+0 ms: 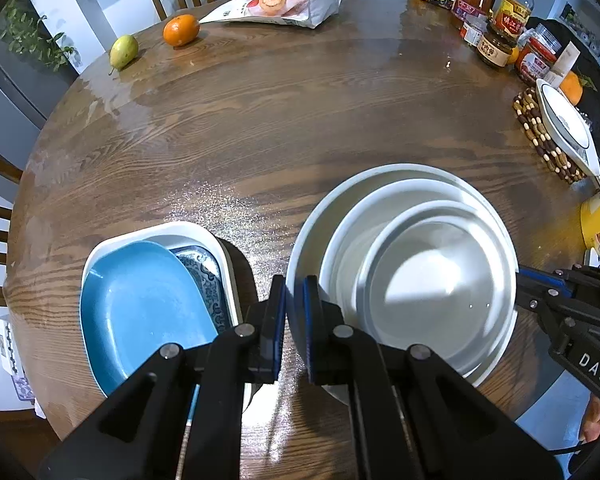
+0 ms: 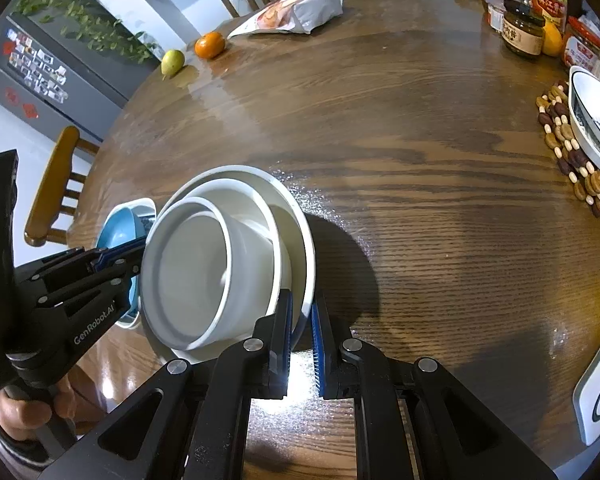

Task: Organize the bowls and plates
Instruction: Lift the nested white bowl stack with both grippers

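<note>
Bowl stack: three white bowls nested, largest outermost; on the near part of the round wooden table, just right of the plate stack.
Outer bowl: its rim sits between the fingers of both grippers, at opposite sides.
Left gripper: closed on the outer bowl's near-left rim, blue pads either side of the wall.
Right gripper: clamped on the outer bowl's rim on the opposite side; pads nearly together.
Plate stack: white rectangular dish underneath, a blue-patterned plate on it, a plain blue plate tilted on top.
Oval dish: white, dark-rimmed, on a beaded trivet at the right edge.
Far edge: pear, orange, snack bag.
Far right: jars and sauce bottles, clustered.
Surround: wooden chairs; grey fridge with magnets.
</note>
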Available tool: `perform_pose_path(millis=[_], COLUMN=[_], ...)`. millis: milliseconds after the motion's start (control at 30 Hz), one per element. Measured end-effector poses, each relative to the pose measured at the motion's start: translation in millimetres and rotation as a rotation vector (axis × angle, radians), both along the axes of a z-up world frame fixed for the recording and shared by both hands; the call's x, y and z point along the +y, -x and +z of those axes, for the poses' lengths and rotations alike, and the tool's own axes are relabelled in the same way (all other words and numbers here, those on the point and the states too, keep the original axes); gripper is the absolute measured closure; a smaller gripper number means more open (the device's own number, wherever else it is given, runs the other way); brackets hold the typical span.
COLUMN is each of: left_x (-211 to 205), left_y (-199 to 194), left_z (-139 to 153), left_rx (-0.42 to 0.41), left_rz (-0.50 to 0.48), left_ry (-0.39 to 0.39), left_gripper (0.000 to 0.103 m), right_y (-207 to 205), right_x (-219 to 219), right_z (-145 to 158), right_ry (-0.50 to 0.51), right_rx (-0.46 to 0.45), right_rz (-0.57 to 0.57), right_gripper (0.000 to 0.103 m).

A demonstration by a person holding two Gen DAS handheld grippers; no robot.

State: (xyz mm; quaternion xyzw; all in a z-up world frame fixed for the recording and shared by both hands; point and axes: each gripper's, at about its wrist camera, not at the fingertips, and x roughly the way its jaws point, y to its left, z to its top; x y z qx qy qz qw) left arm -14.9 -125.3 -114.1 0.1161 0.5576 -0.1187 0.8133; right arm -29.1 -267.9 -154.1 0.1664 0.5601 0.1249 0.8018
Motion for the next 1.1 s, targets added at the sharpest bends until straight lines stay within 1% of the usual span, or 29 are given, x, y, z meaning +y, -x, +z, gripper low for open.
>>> perform_pose_path(millis=[367,567,733,867,1100], left_x=[-0.2,0.2,4.6,6.7,2.1], left_y=[-1.2,-1.2,-0.8,-0.6,-0.9], left_z=[-0.2,0.1,-0.6,-0.2,-0.1], left_rx=[0.007,0.002,0.003,0.004,0.004], left_rz=[0.019,0.031,0.056,0.073,0.065], left_ry=[-0.009,-0.01,0.004,0.008,0.011], left_gripper=[0.099,0.099,0.099,0.099,0.099], right_y=[-1.3,-0.1,0.6,1.1,2.8], right_x=[3.2,5.7,7.1,10.3,9.9], right_z=[3.2,4.4,6.6,9.3,11.6], right_ry=[0.03,0.028,0.023,0.043,0.051], right_rx=[0.004,0.002,-0.011,-0.025,-0.029], right_rz=[0.005,-0.008,-0.007,-0.001,-0.015], right_gripper=[0.091,0.091,0.091,0.091,0.091])
